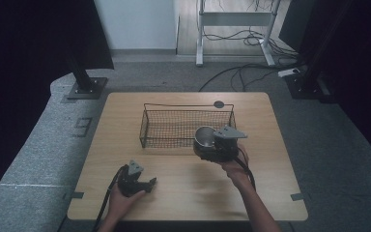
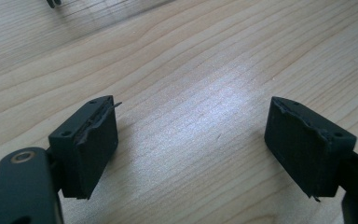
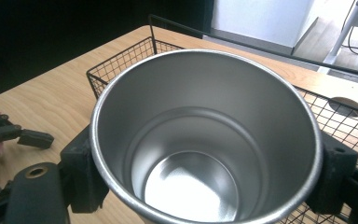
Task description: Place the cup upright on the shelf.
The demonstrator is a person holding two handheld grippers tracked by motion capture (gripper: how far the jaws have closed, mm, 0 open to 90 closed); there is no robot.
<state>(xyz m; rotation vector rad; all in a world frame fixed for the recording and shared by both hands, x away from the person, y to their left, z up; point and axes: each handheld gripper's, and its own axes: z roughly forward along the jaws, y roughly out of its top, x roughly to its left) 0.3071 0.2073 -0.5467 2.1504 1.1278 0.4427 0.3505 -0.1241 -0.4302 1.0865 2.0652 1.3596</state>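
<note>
While the left gripper [image 1: 147, 184] rests with jaws spread wide on the wooden table [image 1: 183, 193], the right gripper [image 1: 211, 145] clamps a steel cup [image 3: 205, 140] upright at the wire basket's [image 1: 174, 126] near right corner.

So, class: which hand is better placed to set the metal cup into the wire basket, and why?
The right. Its tongs are shut on the metal cup, held at the near edge of the wire basket. The left tongs are open with nothing between them, low over the table, farther from the basket.

One steel cup [image 3: 205, 140], one wire basket [image 1: 186, 126], two claws, apparently nothing else on table [image 1: 125, 145].
</note>
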